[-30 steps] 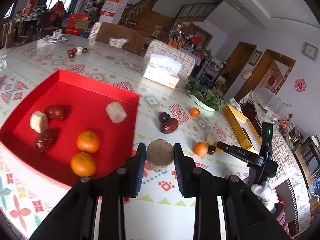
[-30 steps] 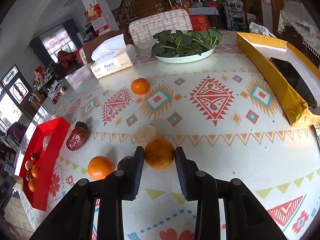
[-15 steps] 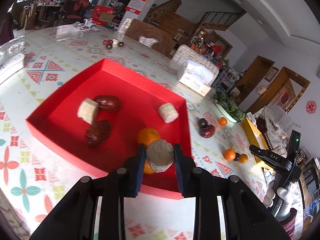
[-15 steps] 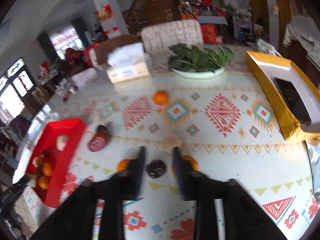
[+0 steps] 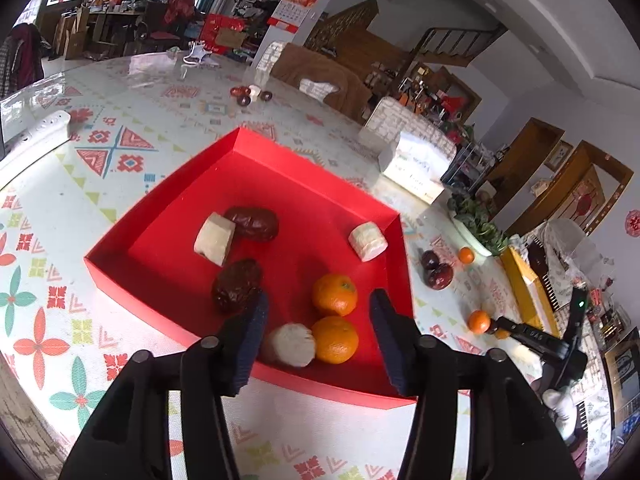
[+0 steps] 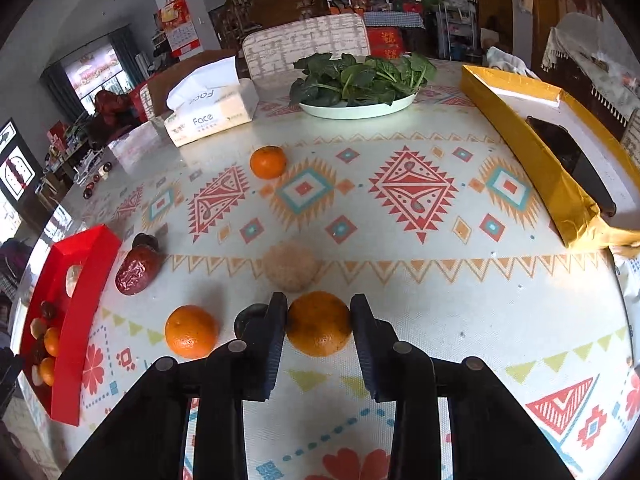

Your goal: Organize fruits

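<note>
Left gripper (image 5: pixel 316 322) hangs over the near edge of the red tray (image 5: pixel 240 138), jaws spread wide, nothing between them. Directly below the gap sits a pale cut chunk (image 5: pixel 289 345), lying on the tray floor and touching a mandarin (image 5: pixel 335 339); a second mandarin (image 5: pixel 334 294) is just behind. Also in the tray: two wrinkled red dates (image 5: pixel 236 285) (image 5: pixel 253 222) and two more pale chunks (image 5: pixel 215 238) (image 5: pixel 368 241). I'd say the left side's drop is finished

Right gripper (image 6: pixel 319 322) is low over the patterned desk (image 6: pixel 400 280), jaws pressed against both sides of an orange mandarin (image 6: pixel 319 323). Reads as gripped, but whether it is off the desk I can't tell

Step in hand, my read: carry this mandarin to the tray
- lift straight up first. A dark round fruit (image 6: pixel 248 316) sits just behind the left finger and a rough beige ball (image 6: pixel 291 266) just ahead; a sideways drag would knock them
- keep the squeeze light, soft skin
- tray is well to the left in the right wrist view; cross above the big red date (image 6: pixel 134 268) and the loose mandarin (image 6: pixel 192 331)
- release into open tray floor, not onto the mandarin cluster, or it rolls
- left gripper should back out before the right one arrives

Pose: both tools point forward and down at the desk, right one nearly level with the surface, left one higher and tilted down into the tray. One more mandarin (image 6: pixel 268 162) sits farther out near the tissue box (image 6: pixel 210 110)
</note>
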Available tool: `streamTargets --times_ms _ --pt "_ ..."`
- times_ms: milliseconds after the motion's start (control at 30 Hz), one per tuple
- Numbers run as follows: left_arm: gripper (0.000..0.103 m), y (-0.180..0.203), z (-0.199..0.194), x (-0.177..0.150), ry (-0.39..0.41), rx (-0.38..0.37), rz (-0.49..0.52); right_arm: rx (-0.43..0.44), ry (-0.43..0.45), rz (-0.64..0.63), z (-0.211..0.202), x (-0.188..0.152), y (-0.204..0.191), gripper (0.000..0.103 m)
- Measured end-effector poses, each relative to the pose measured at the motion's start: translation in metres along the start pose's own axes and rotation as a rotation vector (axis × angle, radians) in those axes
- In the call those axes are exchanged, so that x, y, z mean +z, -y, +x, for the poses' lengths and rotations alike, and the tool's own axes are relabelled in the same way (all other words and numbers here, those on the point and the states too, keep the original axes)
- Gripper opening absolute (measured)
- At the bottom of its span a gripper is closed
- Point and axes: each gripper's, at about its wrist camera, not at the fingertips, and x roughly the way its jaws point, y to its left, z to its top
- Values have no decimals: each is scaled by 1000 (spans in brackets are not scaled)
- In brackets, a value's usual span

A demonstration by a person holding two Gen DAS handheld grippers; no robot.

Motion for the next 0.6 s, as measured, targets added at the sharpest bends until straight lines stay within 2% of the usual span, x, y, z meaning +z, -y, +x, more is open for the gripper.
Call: streamTargets --times_ms 67,200,300,400,500,600 --pt "61 0 -6 2 17 -10 -12 15 6 1 -4 -1 -1 35" --pt "61 -4 -13 4 34 -27 -36 58 36 21 -19 -2 -7 35" --pt "62 -6 -18 4 47 -37 -49 140 51 17 -35 1 -24 35" --pt "63 -9 -22 4 56 -48 -59 255 37 -21 -46 1 -57 35" --pt "64 -14 -24 2 57 -57 -67 355 -7 -102 -46 -5 -107 35" --pt "65 -20 -26 3 55 -59 -75 416 -56 -180 -39 -12 -156 35"
